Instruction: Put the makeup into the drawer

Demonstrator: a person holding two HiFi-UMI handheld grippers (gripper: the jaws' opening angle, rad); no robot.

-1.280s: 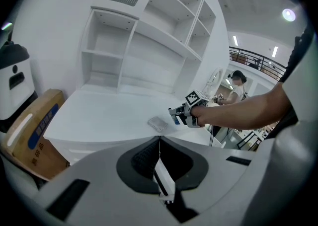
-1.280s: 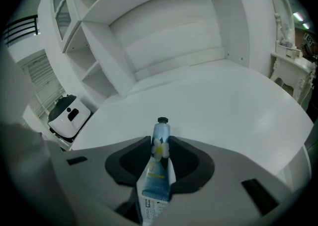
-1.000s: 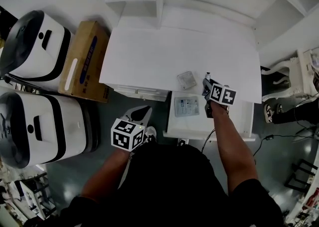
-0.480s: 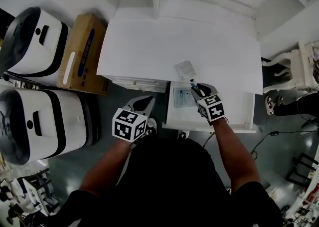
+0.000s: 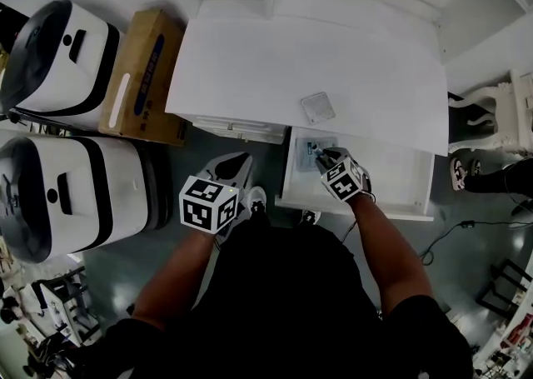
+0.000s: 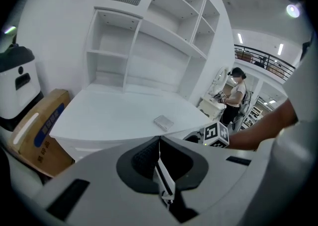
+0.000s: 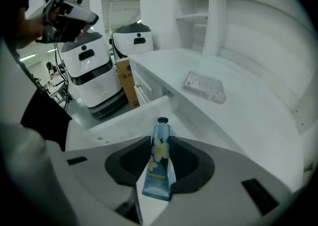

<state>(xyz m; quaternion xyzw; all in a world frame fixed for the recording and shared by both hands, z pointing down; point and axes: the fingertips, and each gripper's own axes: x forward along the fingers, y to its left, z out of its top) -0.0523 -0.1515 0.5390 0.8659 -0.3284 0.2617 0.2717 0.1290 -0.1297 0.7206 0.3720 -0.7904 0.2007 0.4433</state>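
Over the pulled-out white drawer [image 5: 398, 179] at the right of the white desk [image 5: 291, 61]: right gripper [image 5: 321, 154] clamped on a slim pale-blue tube with white flower print and black cap [image 7: 158, 163], cap pointing away from the jaws and down toward the drawer. A second ago this gripper stood at the desk's front edge, just beside the flat square clear compact [image 5: 317, 107]. It has since dropped toward the person and rolled over, so the tube now hangs above the drawer's left part, near a pale flat packet [image 5: 303, 145] lying inside. Whether the tube touches anything yet, cannot tell. Judgement: carry nearly done; lowering and letting go remain, and the compact still waits on the desk top. Left gripper [image 5: 234, 171] closed on nothing, held off the desk's front, hardly moved.
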